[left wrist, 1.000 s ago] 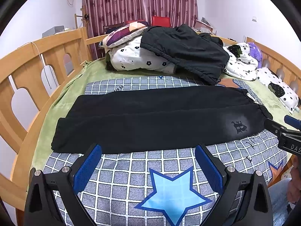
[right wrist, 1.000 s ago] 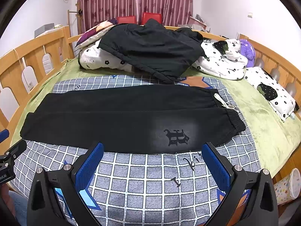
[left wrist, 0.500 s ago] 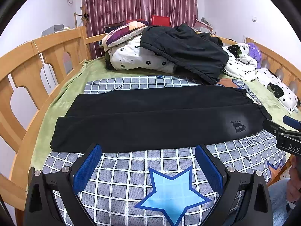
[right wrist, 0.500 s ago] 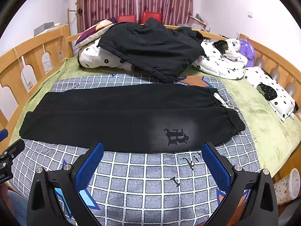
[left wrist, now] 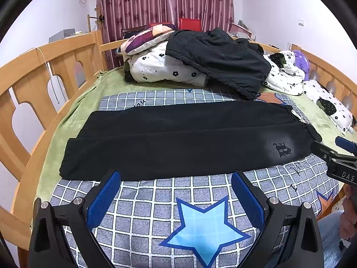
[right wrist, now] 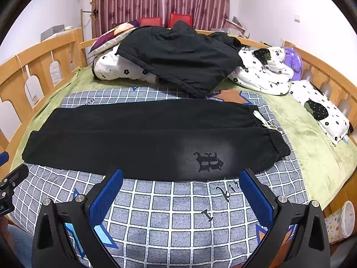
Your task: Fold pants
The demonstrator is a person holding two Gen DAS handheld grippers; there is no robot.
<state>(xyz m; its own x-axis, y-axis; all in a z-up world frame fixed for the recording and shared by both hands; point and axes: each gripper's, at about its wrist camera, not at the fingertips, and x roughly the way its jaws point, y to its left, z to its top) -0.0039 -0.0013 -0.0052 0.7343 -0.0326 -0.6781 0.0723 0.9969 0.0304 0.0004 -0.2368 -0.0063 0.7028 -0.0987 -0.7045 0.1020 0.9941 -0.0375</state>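
— Grippers?
— Left gripper (left wrist: 176, 176) spread wide, nothing between the blue pads (left wrist: 101, 198), poised over the checked quilt (left wrist: 156, 203). Right gripper (right wrist: 180, 174) likewise wide apart and empty, tips just short of the near hem.

— Pants?
— Black pants (right wrist: 145, 138) flat across the quilt, legs side by side, waistband (right wrist: 275, 138) to the right with a white drawstring (right wrist: 265, 122), cuffs to the left. Emblem (right wrist: 208, 162) on the near leg.

— Beyond?
— Dark jacket (left wrist: 218, 60) heaped on spotted bedding (left wrist: 160, 69); wooden rail (left wrist: 44, 67) at the left; curtain (left wrist: 165, 2) at the back.
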